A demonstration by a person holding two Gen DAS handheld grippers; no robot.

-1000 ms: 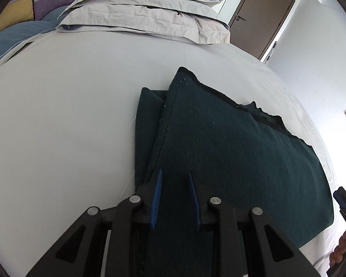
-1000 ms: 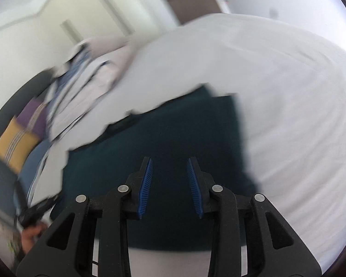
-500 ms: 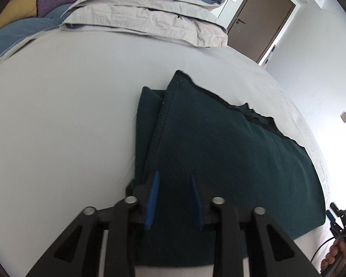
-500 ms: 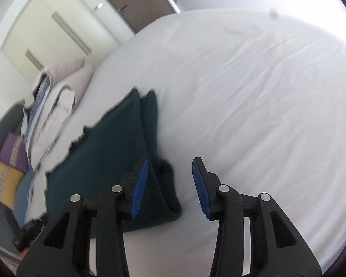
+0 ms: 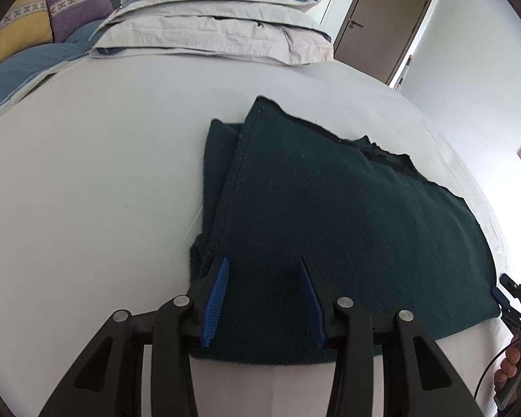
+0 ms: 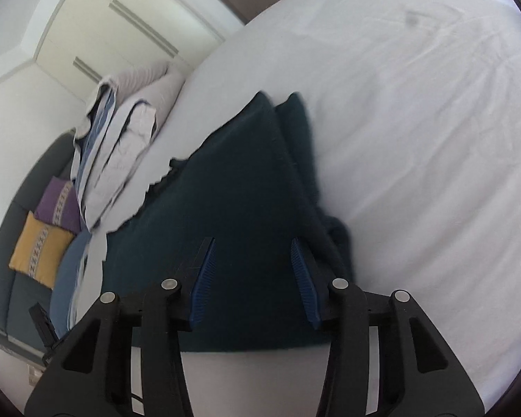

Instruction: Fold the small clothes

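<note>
Both tools opening vs a second ago: left tool point(image 5: 264, 299) had its blue ribbed pads point(image 5: 216, 304) close together over the cloth, now they stand clearly apart, jaws opening, nothing pinched; cloth just lies beneath and between them. Right tool point(image 6: 253, 278) likewise: jaws opening, gap wider than before, no pad pressing on fabric that I can see. Right view has swung: a second ago it was blurred and looking across the garment, half a second ago the tool sat off the garment's corner over bare sheet, now it's back over the near edge. Left view nearly unchanged, garment sits slightly further off. Dark teal fuzzy knit garment point(image 5: 330, 215) lies folded flat on the white bed sheet point(image 5: 87, 191), roughly a rectangle, a narrower under-layer sticking out along its left side, far edge ragged with darker trim. Nap looks thick and matte, fleece-like. Sheet smooth, faint creases in the right view. Stack of grey-and-blue folded quilts point(image 5: 218, 24) at the head of the bed; purple and yellow woven cushions point(image 5: 45, 17) beyond. Right tool's tip and the person's fingers point(image 5: 514, 365) show at the left view's right edge.
</note>
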